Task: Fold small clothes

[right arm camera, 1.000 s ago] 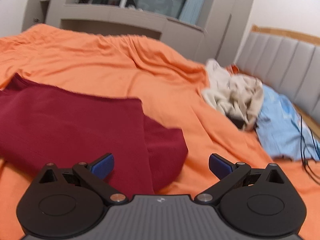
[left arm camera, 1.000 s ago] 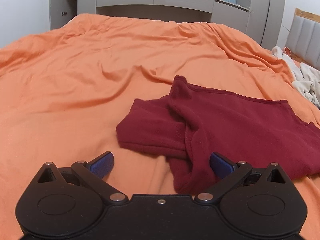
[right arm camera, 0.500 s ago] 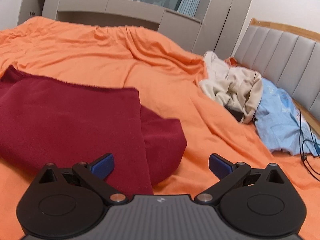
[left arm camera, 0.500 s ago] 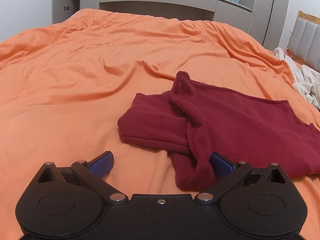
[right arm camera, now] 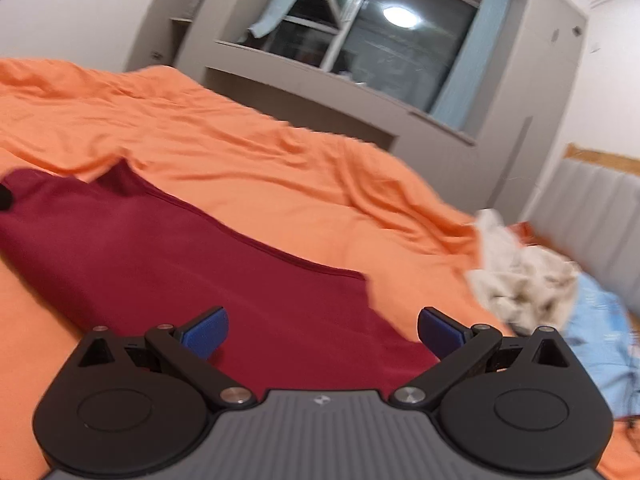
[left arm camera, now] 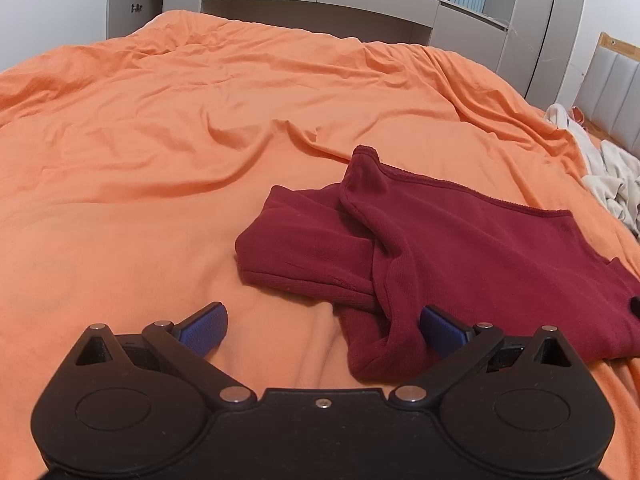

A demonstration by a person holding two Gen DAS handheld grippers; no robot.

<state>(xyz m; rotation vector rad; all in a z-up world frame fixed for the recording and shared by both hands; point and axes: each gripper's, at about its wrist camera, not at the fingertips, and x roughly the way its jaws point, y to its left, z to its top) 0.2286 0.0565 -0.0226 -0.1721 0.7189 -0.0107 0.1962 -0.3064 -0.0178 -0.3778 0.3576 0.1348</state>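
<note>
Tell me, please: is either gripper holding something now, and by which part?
Nothing is held. The left gripper and the right gripper are both open, above the dark red garment on the orange bedcover.

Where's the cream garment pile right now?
In the right wrist view the cream garment pile lies far right on the orange bedspread, beside the grey headboard and a light blue cloth, apart from the maroon garment.

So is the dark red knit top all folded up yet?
Not yet. The dark red knit top lies mostly spread on the orange bedsheet, one sleeve crumpled.
</note>
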